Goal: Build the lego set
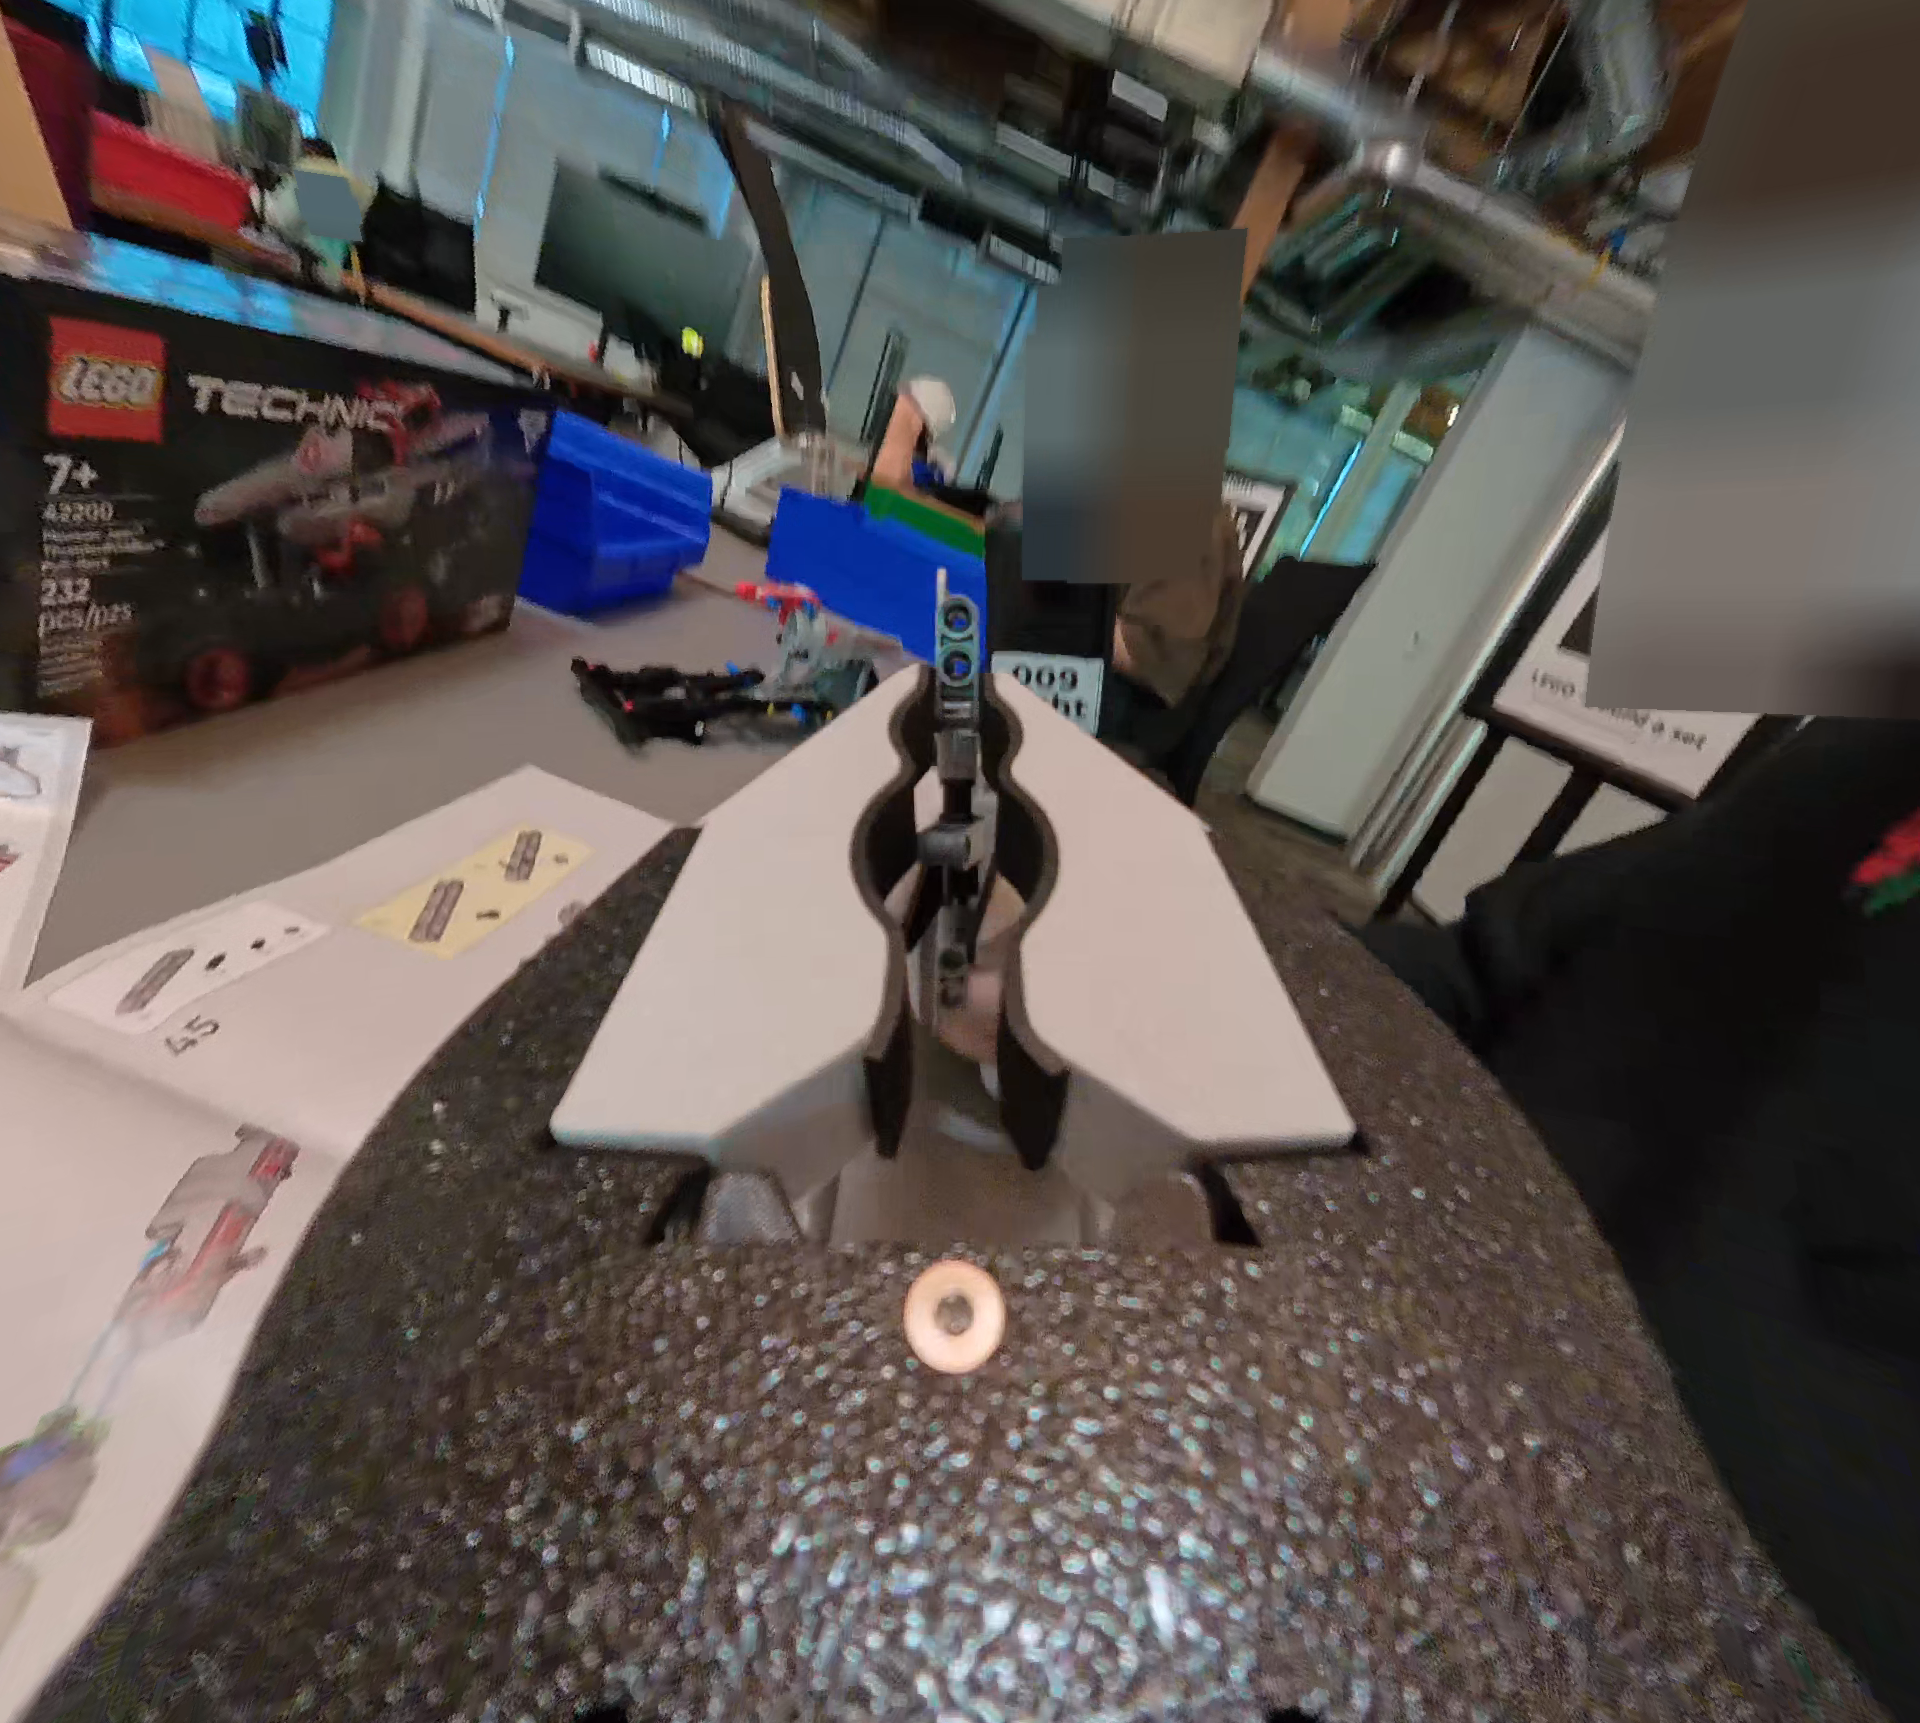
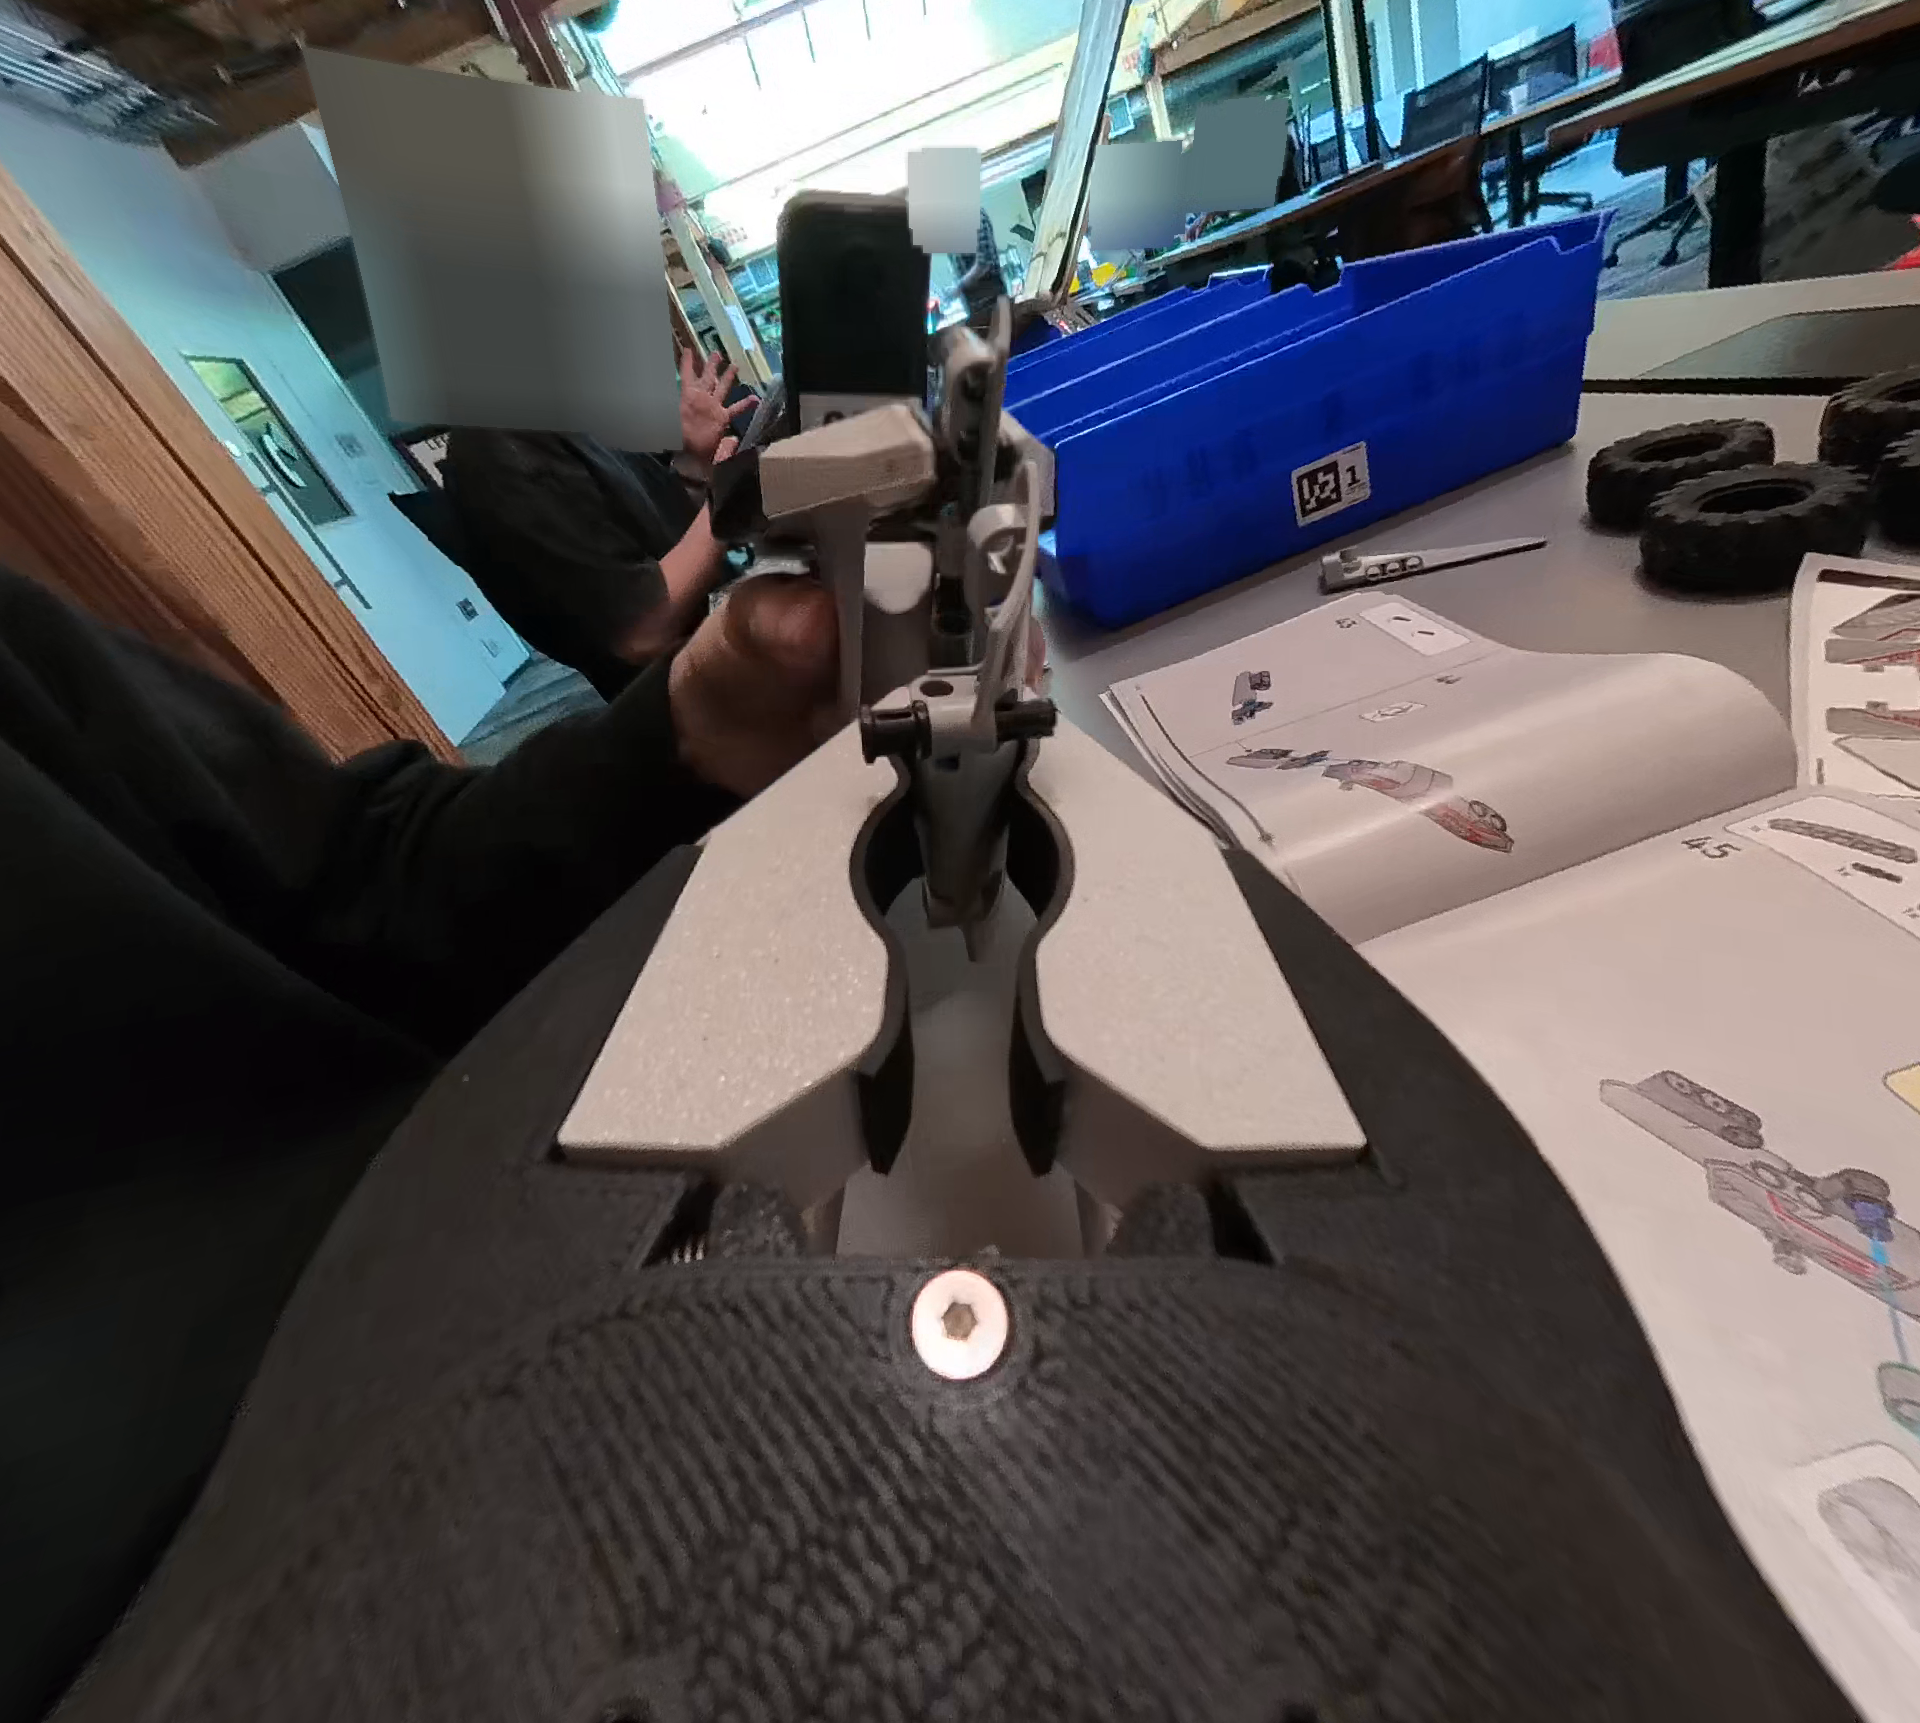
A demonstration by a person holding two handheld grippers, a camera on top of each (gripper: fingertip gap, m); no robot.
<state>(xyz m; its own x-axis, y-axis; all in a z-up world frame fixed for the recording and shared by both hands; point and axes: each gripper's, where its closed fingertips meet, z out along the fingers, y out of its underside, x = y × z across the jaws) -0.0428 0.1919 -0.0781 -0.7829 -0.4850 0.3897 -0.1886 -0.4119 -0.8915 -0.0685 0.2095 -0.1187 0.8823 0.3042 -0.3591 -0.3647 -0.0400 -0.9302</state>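
Observation:
My left gripper (image 1: 956, 717) is shut on a dark grey holed Technic beam (image 1: 956, 634), which stands up past the fingertips. My right gripper (image 2: 954, 774) is shut on a light grey wedge-shaped piece (image 2: 961, 842) with a black pin (image 2: 894, 723) across its top. In the right wrist view the left gripper (image 2: 883, 468) is raised just beyond my right fingertips, held by a hand (image 2: 758, 686), with its grey beam (image 2: 971, 385) upright. The two held parts are close together; I cannot tell if they touch.
An open instruction booklet (image 2: 1455, 759) (image 1: 312, 946) lies on the grey table. Blue bins (image 2: 1299, 406) (image 1: 613, 520) stand behind it. Black tyres (image 2: 1725, 499) and a grey pointed piece (image 2: 1423, 561) lie at the right. The set's box (image 1: 260, 510) and a black chassis assembly (image 1: 675, 691) sit at the left. My right fingertips sit around 5 cm from my left ones.

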